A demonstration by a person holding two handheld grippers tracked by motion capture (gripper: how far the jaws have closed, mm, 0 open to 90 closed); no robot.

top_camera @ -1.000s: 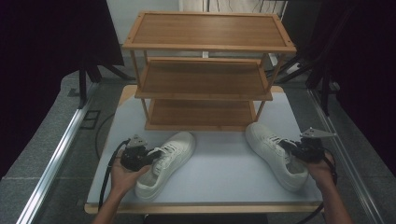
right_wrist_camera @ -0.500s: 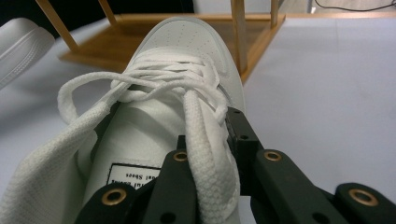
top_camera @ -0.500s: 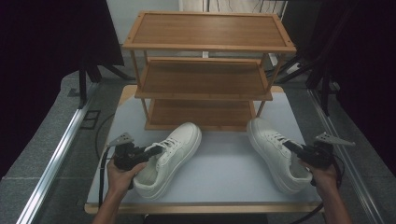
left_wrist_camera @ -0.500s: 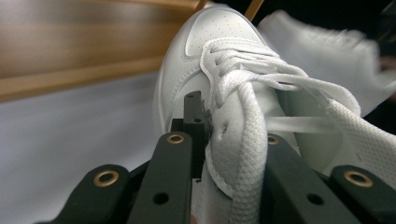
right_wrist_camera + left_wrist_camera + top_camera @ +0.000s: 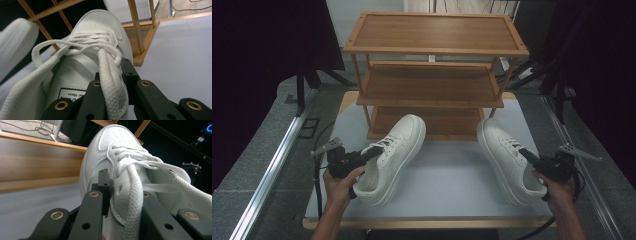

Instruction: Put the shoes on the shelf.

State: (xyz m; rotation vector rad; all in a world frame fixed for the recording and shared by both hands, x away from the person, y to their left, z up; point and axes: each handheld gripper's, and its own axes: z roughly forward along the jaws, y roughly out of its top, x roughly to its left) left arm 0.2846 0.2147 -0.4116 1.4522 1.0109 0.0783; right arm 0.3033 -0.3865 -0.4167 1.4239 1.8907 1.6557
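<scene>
Shoes sit at the 2 near corners of the grey table (image 5: 452,185), with a wide bare stretch of tabletop between them. The left shoe (image 5: 392,157) lies diagonally, its toe at the front edge of the bottom shelf of the wooden rack (image 5: 432,47) and its heel close to the table's near edge. The left gripper (image 5: 371,153) is clamped on this shoe's side wall beside the laces: in the left gripper view 1 jaw presses outside the upper and the other stands inside the opening. The right shoe (image 5: 509,160) lies with its toe just in front of the rack's right front leg and its heel near the front right corner, little table left to its right. The right gripper (image 5: 526,153) grips this shoe's laced edge, a thick lace (image 5: 110,82) running between its jaws in the right gripper view. The rack has 3 shelves, all bare, and takes up the far half of the table, so its legs and the bottom shelf's edge stand right ahead of both toes. Cables trail from each gripper over the table's edge. Around the table lie grey floor, a metal rail (image 5: 272,170) at the left and dark curtains on both sides.
</scene>
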